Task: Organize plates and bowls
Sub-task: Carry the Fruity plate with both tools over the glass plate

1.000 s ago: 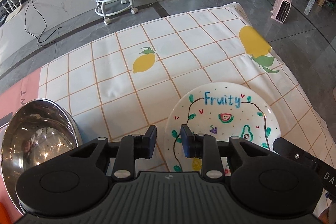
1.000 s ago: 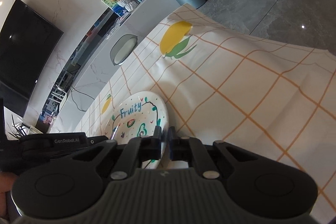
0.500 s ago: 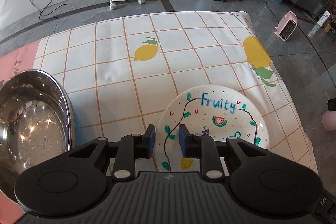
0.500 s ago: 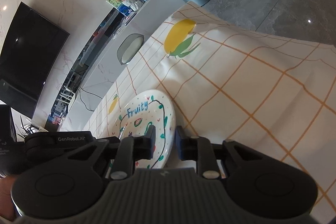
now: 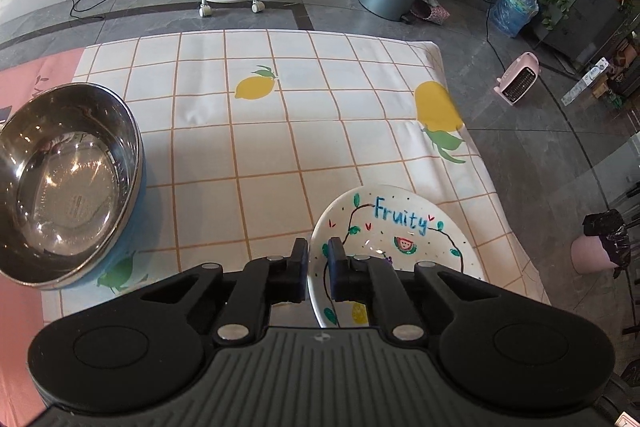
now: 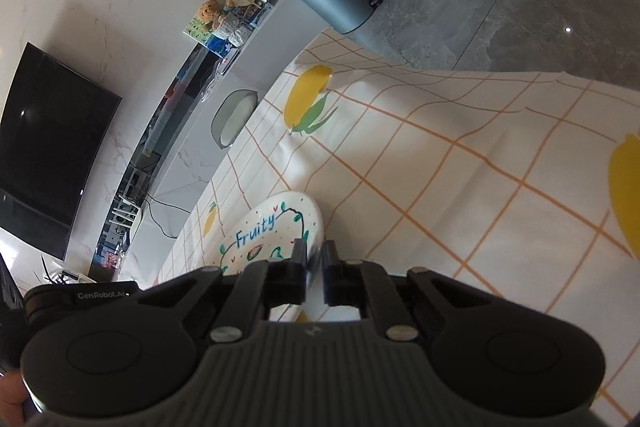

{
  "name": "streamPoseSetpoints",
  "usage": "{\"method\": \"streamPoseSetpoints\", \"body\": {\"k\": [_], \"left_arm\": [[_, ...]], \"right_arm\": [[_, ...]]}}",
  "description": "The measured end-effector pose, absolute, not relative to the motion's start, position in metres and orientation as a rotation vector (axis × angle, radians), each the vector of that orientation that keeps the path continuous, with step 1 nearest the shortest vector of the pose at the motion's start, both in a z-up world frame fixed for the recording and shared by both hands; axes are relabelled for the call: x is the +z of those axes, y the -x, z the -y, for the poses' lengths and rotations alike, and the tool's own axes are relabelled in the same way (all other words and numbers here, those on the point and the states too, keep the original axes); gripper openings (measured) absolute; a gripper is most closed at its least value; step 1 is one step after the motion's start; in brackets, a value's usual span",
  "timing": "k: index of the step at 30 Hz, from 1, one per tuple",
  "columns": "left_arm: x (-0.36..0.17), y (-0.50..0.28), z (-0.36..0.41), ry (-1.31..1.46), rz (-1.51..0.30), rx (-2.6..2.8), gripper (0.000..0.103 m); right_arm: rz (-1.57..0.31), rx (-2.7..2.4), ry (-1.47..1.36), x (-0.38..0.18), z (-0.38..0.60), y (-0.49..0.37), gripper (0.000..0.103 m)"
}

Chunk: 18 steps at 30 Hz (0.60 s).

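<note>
Lifted since a second ago, the white plate (image 5: 400, 231) now sits tilted above the lemon-print checked tablecloth (image 5: 260, 147), near its right edge, with both tools pinching its rim. Blue lettering on it reads "Fruity", among drawn vines, a watermelon slice and a lemon. The left gripper (image 5: 318, 263) has just been closing and clamps the plate's near-left rim; the right gripper (image 6: 314, 267) has also just closed, onto the opposite rim. "GenRobot.AI" is printed on the black housing (image 6: 80, 297) at left. A steel bowl (image 5: 64, 179) stays well left.
</note>
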State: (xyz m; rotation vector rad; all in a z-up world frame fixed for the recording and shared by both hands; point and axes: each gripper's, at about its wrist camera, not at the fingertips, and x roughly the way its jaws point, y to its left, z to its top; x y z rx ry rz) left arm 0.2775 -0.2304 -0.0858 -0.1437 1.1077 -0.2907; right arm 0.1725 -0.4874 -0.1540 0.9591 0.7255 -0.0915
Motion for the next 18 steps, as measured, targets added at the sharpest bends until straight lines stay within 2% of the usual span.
{"method": "streamPoseSetpoints", "body": {"k": [10, 18], "left_arm": [[-0.068, -0.219, 0.257, 0.106, -1.077, -0.395, 0.011], [-0.056, -0.166, 0.233, 0.181, -1.047, -0.395, 0.011]], "right_arm": [[-0.71, -0.158, -1.008, -0.146, 0.502, -0.095, 0.006], [-0.731, -0.162, -1.0, -0.133, 0.492, -0.045, 0.007]]}}
